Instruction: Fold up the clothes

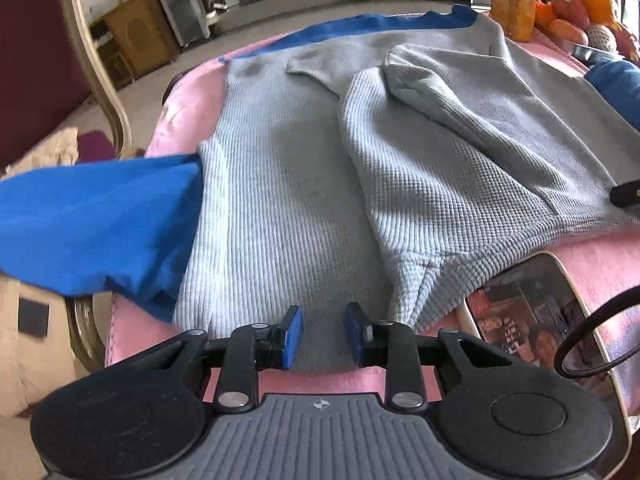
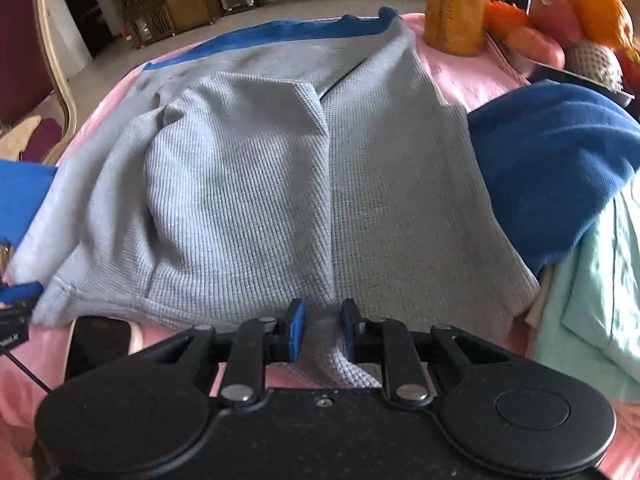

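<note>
On the pink bench [image 1: 188, 112] lies a grey waffle-knit top [image 1: 280, 184], spread flat with its hem toward the cameras and its blue collar edge at twelve o'clock. In the left wrist view one side of the top is folded inward, so a doubled flap with a grey sleeve [image 1: 436, 92] on it lies from one to four o'clock. A blue sleeve [image 1: 96, 216] hangs off the bench edge at nine o'clock; another blue sleeve [image 2: 552, 168] bunches at three o'clock in the right wrist view.

Left tool [image 1: 322, 334]: jaws narrow, hem of the top between the blue pads; whether the pads press the cloth I cannot tell. Right tool [image 2: 322, 330]: jaws narrow and closed on a pinched ridge of the hem, with grey cloth bunching up between the pads and trailing back under the tool.

A phone [image 1: 536, 312] with a lit screen lies on the bench at four o'clock of the left tool, just beside the hem, with a black cable looping over it. At one o'clock, past the top, stand an orange bottle [image 2: 454, 8] and a pile of fruit [image 2: 568, 12]. Pale green cloth [image 2: 596, 304] lies at four o'clock in the right view, beside the blue sleeve. A chair [image 1: 92, 60] with a curved pale frame stands at ten o'clock beyond the bench, and a wooden cabinet [image 1: 136, 36] stands on the floor behind it.
</note>
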Available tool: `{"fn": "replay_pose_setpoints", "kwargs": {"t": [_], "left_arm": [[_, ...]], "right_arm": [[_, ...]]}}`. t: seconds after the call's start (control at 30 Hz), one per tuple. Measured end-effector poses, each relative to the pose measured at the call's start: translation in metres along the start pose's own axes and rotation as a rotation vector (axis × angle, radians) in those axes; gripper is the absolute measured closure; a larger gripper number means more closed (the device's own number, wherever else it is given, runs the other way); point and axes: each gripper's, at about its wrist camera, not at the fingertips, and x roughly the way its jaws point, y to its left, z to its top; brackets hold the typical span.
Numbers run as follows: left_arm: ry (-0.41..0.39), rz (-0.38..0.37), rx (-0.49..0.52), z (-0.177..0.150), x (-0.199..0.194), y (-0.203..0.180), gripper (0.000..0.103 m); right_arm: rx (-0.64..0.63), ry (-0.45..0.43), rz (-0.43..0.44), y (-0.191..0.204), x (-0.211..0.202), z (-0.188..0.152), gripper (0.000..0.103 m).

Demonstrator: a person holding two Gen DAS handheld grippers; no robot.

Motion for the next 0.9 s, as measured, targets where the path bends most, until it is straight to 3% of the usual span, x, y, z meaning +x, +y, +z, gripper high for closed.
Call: {"fn": "replay_pose_setpoints", "kwargs": {"t": [0.1, 0.17, 0.23, 0.3, 0.43, 0.67, 0.9], "left_arm": [[-0.01, -0.012, -0.071, -0.001, -0.008, 0.011, 0.074], [-0.041, -0.086, -0.156, 0.001, -0.019, 0.02, 0.078], [-0.089, -0.207, -0.198, 0.006, -0.032, 0.019, 0.078], [-0.133, -0.273, -0.174, 0.012, -0.039, 0.001, 0.075], [-0.211, -0.33, -0.102, 0.024, -0.039, -0.046, 0.071], [-0.215, -0.359, -0.037, 0.034, -0.009, -0.102, 0.071], [-0.215, -0.346, -0.069, 0.034, 0.007, -0.099, 0.069]], "right_arm": [[0.039, -0.03, 0.011, -0.007, -0.012, -0.002, 0.079], [0.06, -0.066, -0.001, -0.012, -0.021, -0.004, 0.071], [0.088, -0.091, -0.016, -0.017, -0.026, -0.004, 0.07], [0.122, -0.104, -0.034, -0.022, -0.028, -0.004, 0.07], [0.189, -0.167, -0.056, -0.032, -0.034, 0.005, 0.07], [0.204, -0.23, -0.092, -0.045, -0.04, 0.011, 0.069], [0.22, -0.259, -0.073, -0.049, -0.044, 0.015, 0.066]]}}
